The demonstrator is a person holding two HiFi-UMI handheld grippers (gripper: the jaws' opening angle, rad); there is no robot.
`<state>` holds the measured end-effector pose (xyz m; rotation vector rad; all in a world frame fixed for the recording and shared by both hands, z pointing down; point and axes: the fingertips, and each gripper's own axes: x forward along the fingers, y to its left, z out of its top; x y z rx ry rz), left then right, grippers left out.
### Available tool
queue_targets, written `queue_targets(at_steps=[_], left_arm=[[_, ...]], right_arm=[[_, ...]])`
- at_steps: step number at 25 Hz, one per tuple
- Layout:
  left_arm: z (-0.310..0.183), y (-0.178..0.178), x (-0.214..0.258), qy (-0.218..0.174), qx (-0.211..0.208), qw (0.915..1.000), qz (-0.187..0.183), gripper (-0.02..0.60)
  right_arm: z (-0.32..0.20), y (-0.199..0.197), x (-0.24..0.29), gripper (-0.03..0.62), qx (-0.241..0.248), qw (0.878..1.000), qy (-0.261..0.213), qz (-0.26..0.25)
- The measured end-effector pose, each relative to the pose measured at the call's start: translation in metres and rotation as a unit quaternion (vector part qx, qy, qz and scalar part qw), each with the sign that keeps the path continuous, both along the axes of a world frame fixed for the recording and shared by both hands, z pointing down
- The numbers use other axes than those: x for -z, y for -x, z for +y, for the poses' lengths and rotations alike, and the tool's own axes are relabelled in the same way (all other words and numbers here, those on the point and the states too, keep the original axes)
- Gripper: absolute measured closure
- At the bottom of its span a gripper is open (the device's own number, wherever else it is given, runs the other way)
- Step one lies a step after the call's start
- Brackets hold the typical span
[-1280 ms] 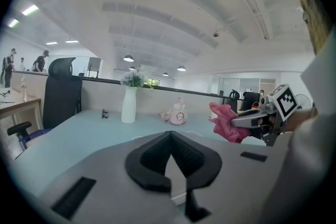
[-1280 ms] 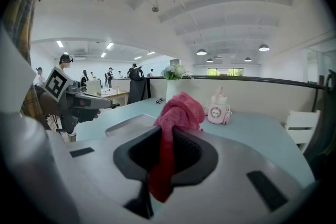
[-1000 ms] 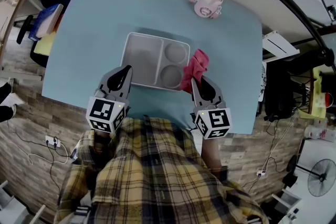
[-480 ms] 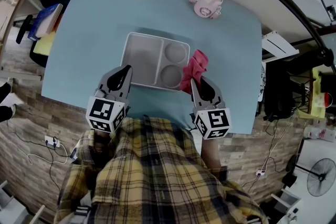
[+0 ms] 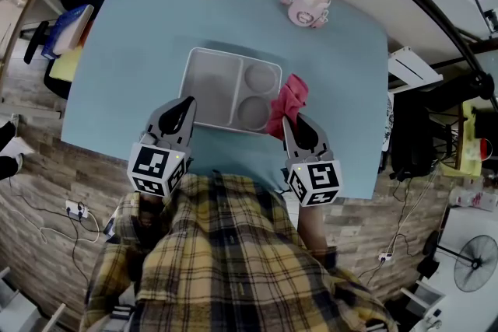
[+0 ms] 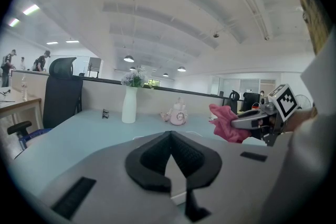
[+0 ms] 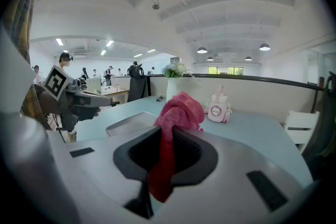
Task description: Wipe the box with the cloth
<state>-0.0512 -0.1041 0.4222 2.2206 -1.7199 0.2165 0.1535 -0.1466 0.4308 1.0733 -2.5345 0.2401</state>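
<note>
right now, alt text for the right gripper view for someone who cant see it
The right tongs are shut on a pink cloth that bunches up above them. Beyond, a grey box, pink bottle and white vase stand on a pale blue table; the left tongs show at left.

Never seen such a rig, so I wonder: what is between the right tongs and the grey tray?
A pink cloth, pinched in the right tongs, bunches up beside the grey tray's right edge; the head view shows it.
</note>
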Motion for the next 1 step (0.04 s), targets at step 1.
queue_targets(at_steps=[1], left_arm=[[0.0002, 0.0, 0.0, 0.0, 0.0, 1.0, 0.0, 0.591]], right_arm=[[0.0002, 0.0, 0.0, 0.54, 0.0, 1.0, 0.0, 0.0]])
